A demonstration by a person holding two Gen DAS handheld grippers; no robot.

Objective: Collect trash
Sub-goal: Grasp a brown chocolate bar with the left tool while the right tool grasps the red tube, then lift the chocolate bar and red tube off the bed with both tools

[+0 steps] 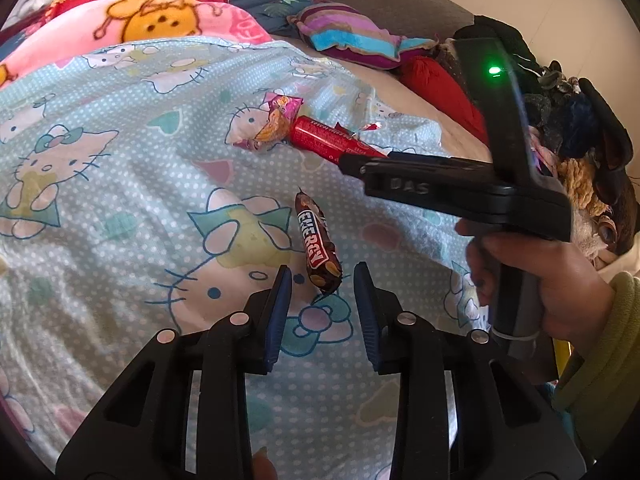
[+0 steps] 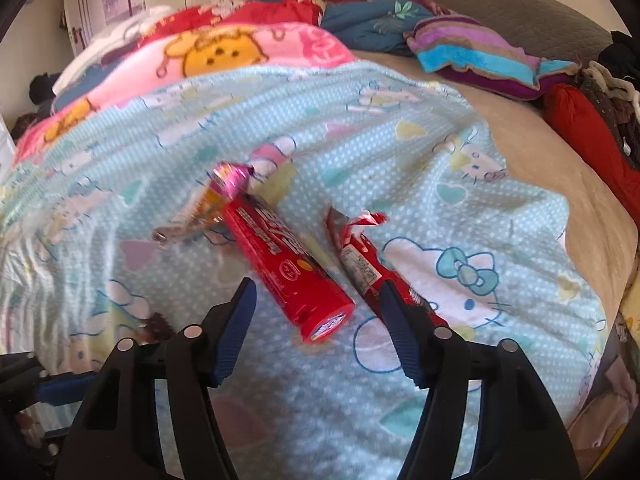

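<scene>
**Now closing in on wrappers scattered on the bed**

Spread across most of both frames, the pale blue cartoon-cat blanket (image 1: 120,208) is serving as a soft, wrinkled work surface, so any grasp should be coming down lightly and squeezing the wrapper rather than a fold of cloth.

At the lower centre of the left wrist view, the left gripper (image 1: 323,280) is hovering with its jaws apart, the brown ENERGY bar wrapper (image 1: 318,246) lying just ahead with its near end between the blue pads. Judging from this, the pads should be sliding a little further along the bar, straddling its width, before closing.

At the lower centre of the right wrist view, the right gripper (image 2: 318,304) is likewise standing open, lined up on the red tube wrapper (image 2: 286,270), whose round end is pointing toward the camera. The right-hand finger is sitting over a second, torn red wrapper (image 2: 360,256) beside it, so closing carelessly could be catching both; centring on one looks wiser.

Smaller still, a crumpled pink foil wrapper (image 2: 230,178) is lying at the tube's far end, touching it, near the middle of the frame. All pieces look light, glossy and crinkly, likely slipping easily under a loose pinch.
</scene>
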